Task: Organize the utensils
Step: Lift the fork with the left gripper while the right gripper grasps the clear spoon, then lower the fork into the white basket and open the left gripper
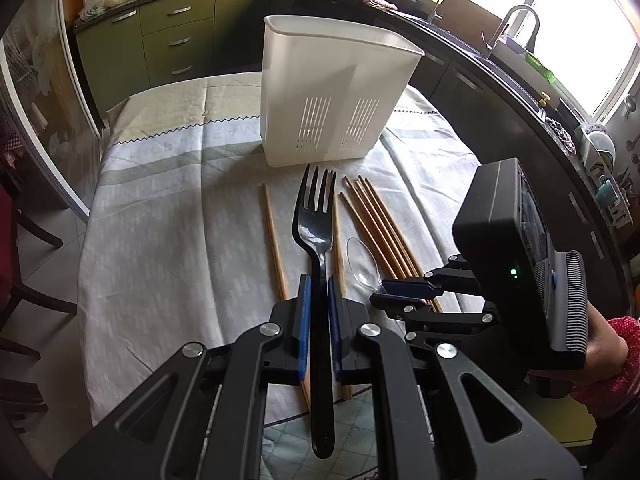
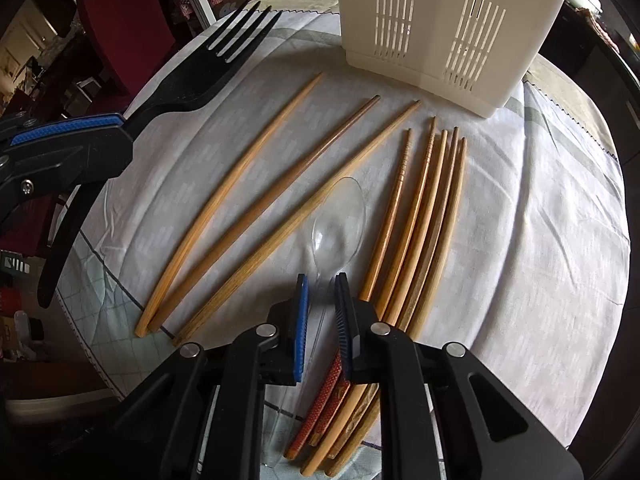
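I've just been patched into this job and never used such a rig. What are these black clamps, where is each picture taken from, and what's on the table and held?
There is no robot: a person holds two hand-held grippers, each with a camera looking along its fingers. The left gripper is shut on a black fork. The right gripper, seen from its own camera, has closed on the handle of a clear plastic spoon. Wooden chopsticks lie on the cloth-covered table, before a white slotted utensil holder.
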Motion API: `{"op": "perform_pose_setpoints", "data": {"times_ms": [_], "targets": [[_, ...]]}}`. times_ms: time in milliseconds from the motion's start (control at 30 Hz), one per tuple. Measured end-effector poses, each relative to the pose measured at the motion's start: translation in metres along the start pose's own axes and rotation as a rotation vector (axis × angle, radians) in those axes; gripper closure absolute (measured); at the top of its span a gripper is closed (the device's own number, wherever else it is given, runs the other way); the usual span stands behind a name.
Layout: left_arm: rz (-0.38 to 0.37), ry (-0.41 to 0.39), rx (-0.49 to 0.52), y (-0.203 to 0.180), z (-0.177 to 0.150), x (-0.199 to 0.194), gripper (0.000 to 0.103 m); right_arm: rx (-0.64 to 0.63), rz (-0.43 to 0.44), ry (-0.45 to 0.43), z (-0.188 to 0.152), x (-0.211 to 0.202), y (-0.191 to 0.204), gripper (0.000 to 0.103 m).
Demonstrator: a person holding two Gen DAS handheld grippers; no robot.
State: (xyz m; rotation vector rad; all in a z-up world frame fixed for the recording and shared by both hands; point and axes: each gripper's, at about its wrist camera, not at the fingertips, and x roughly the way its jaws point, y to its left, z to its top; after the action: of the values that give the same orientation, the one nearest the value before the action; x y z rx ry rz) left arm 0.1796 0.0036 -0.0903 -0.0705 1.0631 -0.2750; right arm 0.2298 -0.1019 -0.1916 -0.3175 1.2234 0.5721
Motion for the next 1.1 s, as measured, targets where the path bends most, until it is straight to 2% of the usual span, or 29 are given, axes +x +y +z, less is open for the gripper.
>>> {"op": "perform_pose_setpoints", "data": {"times_ms": [133,333,467,700,867,1100], "targets": [[0.003,-0.023,-0.003,0.004,0.003,-0.007,0.094,0.017,0.028,-0.045,0.001,-0.005,-0.002,0.094],[0.0,-0.116,-0.005,0.004,0.02,-0.032,0.094,0.072,0.124,-0.205,-0.003,-0.049,-0.017,0.094],[-0.011,-0.231,0.007,-0.001,0.042,-0.055,0.094,0.12,0.201,-0.33,-0.006,-0.074,-0.033,0.094],[-0.051,-0.485,0.023,-0.014,0.098,-0.077,0.094,0.163,0.239,-0.529,-0.011,-0.117,-0.052,0.094],[-0.042,-0.69,0.054,-0.022,0.133,-0.067,0.094,0.167,0.266,-0.573,-0.012,-0.13,-0.056,0.094],[-0.009,-0.825,0.068,-0.023,0.162,-0.033,0.094,0.165,0.308,-0.592,-0.025,-0.138,-0.068,0.094]]}}
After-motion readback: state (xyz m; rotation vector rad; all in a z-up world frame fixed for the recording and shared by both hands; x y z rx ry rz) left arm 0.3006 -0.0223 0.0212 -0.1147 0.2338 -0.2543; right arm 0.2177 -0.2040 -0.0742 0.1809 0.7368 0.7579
